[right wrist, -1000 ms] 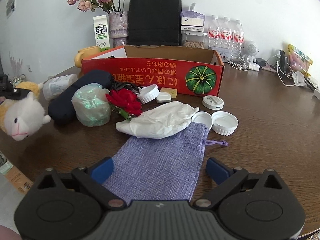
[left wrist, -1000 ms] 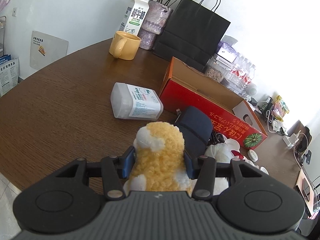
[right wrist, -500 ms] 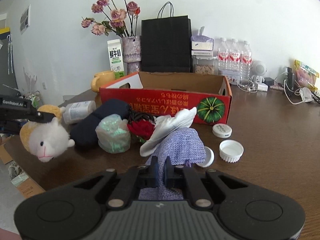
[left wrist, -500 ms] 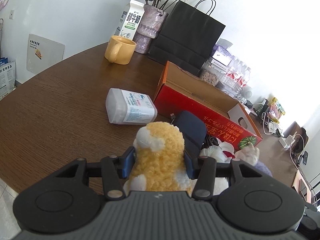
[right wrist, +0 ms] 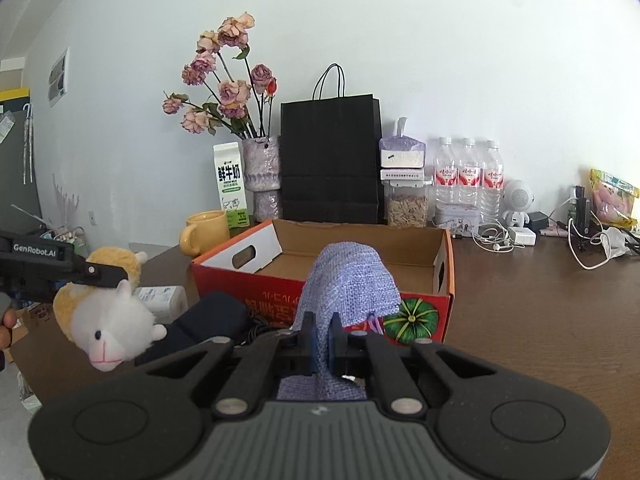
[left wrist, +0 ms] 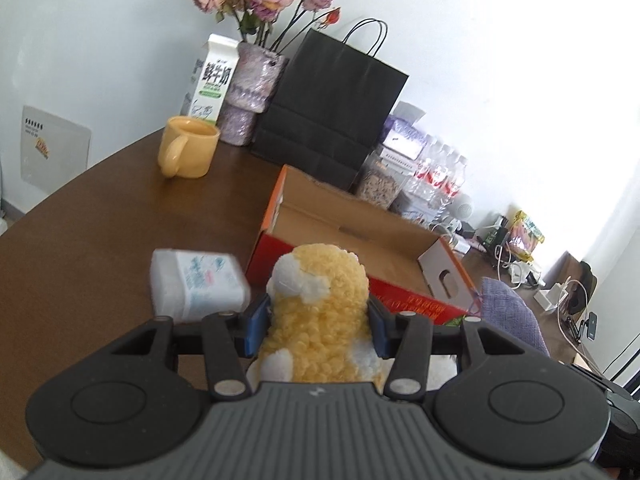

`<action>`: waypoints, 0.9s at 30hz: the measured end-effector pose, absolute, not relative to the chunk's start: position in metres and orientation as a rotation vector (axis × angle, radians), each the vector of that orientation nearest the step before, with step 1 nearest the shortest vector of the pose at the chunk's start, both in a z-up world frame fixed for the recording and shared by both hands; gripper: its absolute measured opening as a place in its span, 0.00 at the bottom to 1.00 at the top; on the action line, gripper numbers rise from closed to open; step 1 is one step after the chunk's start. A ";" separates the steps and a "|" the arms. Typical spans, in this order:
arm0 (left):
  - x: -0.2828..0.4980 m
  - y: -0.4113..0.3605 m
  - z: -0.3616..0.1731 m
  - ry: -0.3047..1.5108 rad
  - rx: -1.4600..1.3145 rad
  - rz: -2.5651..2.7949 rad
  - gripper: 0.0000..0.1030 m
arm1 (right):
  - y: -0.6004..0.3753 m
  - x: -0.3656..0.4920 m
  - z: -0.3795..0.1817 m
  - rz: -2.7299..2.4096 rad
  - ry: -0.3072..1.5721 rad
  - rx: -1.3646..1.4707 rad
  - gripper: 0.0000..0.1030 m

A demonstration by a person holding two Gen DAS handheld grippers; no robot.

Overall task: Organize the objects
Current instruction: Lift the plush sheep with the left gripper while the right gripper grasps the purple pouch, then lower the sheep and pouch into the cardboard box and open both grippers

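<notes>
The right tool (right wrist: 320, 346) pinches the purple burlap pouch (right wrist: 348, 280), which hangs in the air just before the red cardboard box (right wrist: 420, 312). The left tool (left wrist: 316, 326) clamps the plush sheep (left wrist: 320, 308) near the box's front corner. To do this well, carry each over the front wall, then let go low inside; the box floor looks bare, so there is room.

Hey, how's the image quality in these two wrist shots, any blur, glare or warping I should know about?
Left wrist view: the white plastic bottle is smeared by motion blur, and window light washes out the right side. The plush toy stays sharp. Right wrist view: mostly crisp, evenly lit, the purple fabric pouch clear. Both views: fisheye bending curves the table edge and darkens the corners.
</notes>
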State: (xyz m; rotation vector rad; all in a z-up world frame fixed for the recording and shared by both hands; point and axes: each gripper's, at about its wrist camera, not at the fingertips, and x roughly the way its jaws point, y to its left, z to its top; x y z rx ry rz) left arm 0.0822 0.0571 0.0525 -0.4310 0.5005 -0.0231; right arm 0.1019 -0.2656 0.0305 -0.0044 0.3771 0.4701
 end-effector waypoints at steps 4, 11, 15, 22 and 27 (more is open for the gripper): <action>0.111 0.053 0.067 0.469 -0.419 -0.034 0.49 | -0.261 0.130 0.040 0.480 0.350 0.010 0.04; 0.177 0.043 0.079 0.459 -0.418 -0.036 0.49 | -0.245 0.190 0.051 0.500 0.323 0.037 0.04; 0.215 0.039 0.077 0.471 -0.427 -0.038 0.49 | -0.237 0.228 0.050 0.505 0.327 0.062 0.04; 0.276 0.032 0.064 0.499 -0.408 -0.044 0.50 | -0.228 0.287 0.034 0.488 0.360 0.102 0.04; 0.306 0.039 0.048 0.507 -0.419 -0.023 0.50 | -0.230 0.319 0.016 0.477 0.425 0.109 0.04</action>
